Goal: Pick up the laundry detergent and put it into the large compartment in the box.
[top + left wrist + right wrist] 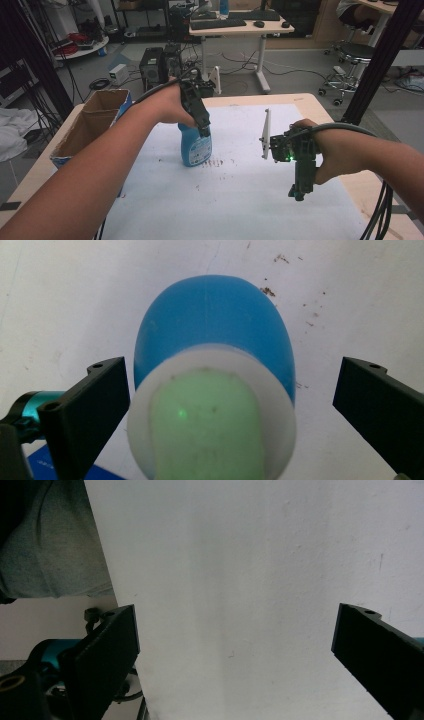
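A blue bottle (196,149) with a printed label stands upright on the white sheet (240,200), left of the table's middle. My left gripper (204,131) points down right over its top. In the left gripper view the bottle's blue body (215,325) and white cap (210,415) sit between the two jaws. The left gripper (232,367) is open; one jaw is close beside the cap and the other well apart. My right gripper (299,192) hangs over the sheet at the right, pointing down. It stands open (235,612) with nothing between its jaws.
An open cardboard box (95,120) stands at the table's left edge. Brown specks (215,162) lie on the sheet just right of the bottle. Bare wooden table (370,190) borders the sheet at the right. Grey cloth (50,540) lies beyond the sheet's edge.
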